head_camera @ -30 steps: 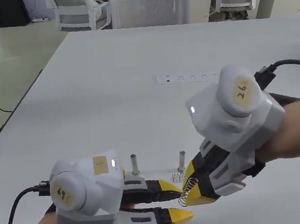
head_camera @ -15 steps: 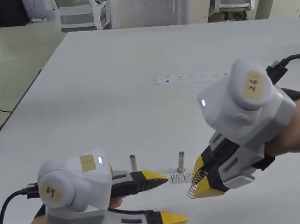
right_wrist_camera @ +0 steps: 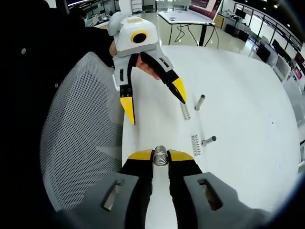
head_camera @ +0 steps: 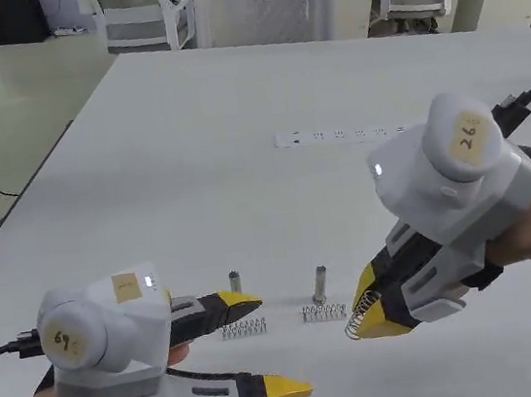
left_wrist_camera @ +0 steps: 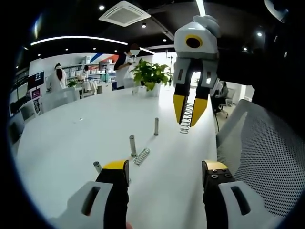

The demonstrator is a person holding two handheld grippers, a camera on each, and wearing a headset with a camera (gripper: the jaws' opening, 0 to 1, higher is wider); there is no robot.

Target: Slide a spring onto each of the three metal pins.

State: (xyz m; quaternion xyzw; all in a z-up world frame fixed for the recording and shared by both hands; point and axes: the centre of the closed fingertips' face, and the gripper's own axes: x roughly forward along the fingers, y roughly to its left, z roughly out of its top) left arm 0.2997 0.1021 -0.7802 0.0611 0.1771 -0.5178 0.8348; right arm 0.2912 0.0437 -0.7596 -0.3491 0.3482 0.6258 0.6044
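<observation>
While the left gripper [head_camera: 283,345] gapes wide, the right gripper [head_camera: 370,310] pinches 1 thin silvery coil spring [right_wrist_camera: 160,156].

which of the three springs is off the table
The spring pinched in the right gripper. The left-hand spring and the centre spring lie flat on the table.

White table [head_camera: 241,162], flat. Two metal pins stand upright on it: left pin [head_camera: 234,281], right pin [head_camera: 320,284]. A spring lies flat just on the near side of each: left spring [head_camera: 244,329], right spring [head_camera: 324,312]. The left gripper view shows a third pin [left_wrist_camera: 97,167], upright. A power strip [head_camera: 340,135] lies farther back, well apart.
</observation>
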